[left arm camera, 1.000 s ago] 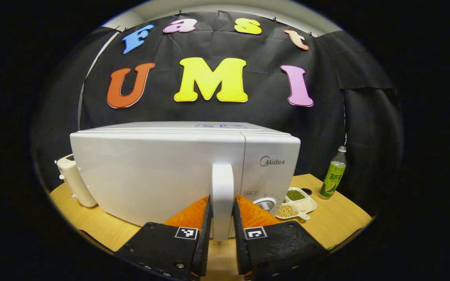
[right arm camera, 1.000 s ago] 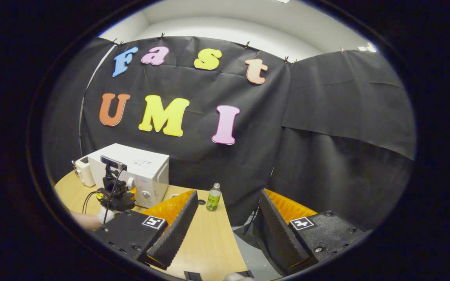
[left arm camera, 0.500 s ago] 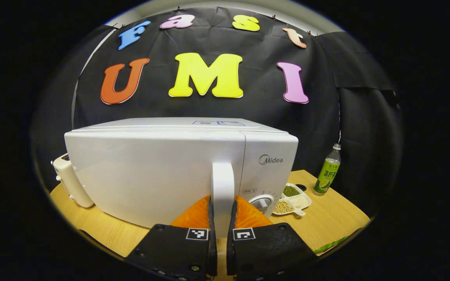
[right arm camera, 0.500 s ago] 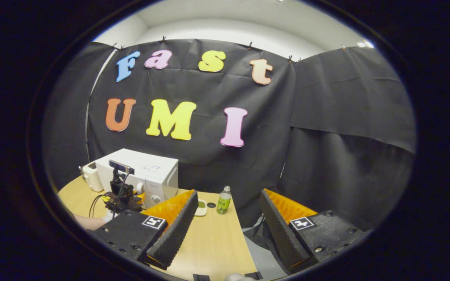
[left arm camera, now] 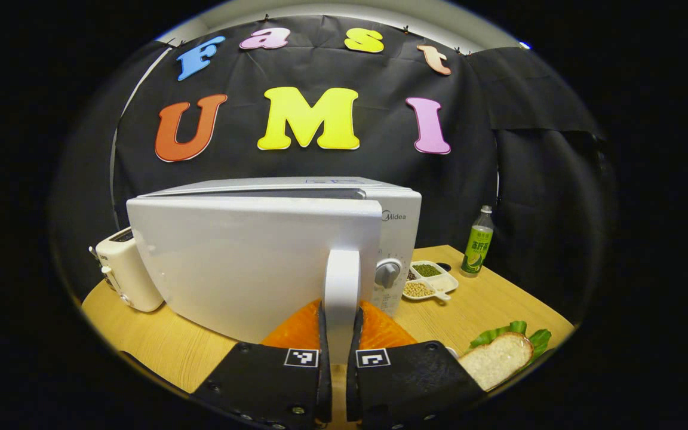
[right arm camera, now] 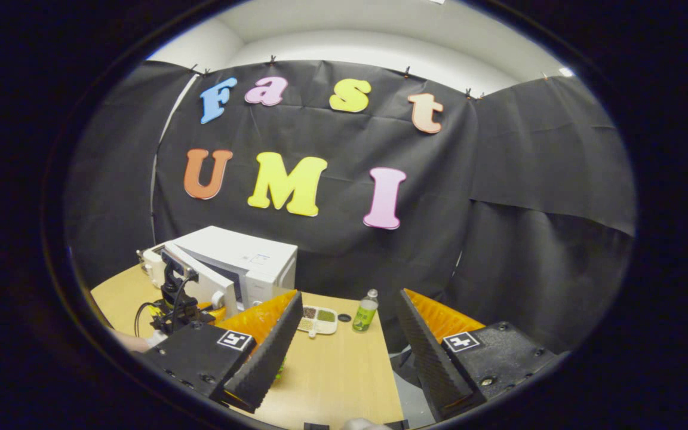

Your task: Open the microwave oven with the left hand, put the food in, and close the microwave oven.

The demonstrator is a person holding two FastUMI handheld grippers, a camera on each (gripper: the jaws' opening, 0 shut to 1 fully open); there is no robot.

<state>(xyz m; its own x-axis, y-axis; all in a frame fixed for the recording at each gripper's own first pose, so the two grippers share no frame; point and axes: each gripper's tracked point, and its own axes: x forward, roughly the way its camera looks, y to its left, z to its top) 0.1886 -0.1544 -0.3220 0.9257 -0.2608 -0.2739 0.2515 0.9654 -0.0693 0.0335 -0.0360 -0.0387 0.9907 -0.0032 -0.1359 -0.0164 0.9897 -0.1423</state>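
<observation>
The white microwave (left arm camera: 260,251) stands on the wooden table (left arm camera: 487,304), and its door (left arm camera: 248,263) is swung a little way out from the body. My left gripper (left arm camera: 339,343) is shut on the door's upright white handle (left arm camera: 342,286). A slice of bread on green lettuce (left arm camera: 496,358) lies at the lower right, near the table's front. In the right gripper view the microwave (right arm camera: 248,260) is far off to the left with its door (right arm camera: 200,280) ajar and the left gripper (right arm camera: 174,307) at it. My right gripper (right arm camera: 347,358) hangs open over the table edge, holding nothing.
A cream toaster (left arm camera: 126,275) stands left of the microwave. Right of it lie a white divided dish of beans (left arm camera: 429,280) and a green bottle (left arm camera: 476,249), with the dish (right arm camera: 318,319) and bottle (right arm camera: 366,312) also in the right gripper view. The black cloth wall hangs behind.
My left gripper closed onto the handle and pulled the door from shut to partly open. The bread has come into view. The right gripper stays open and has turned slightly.
</observation>
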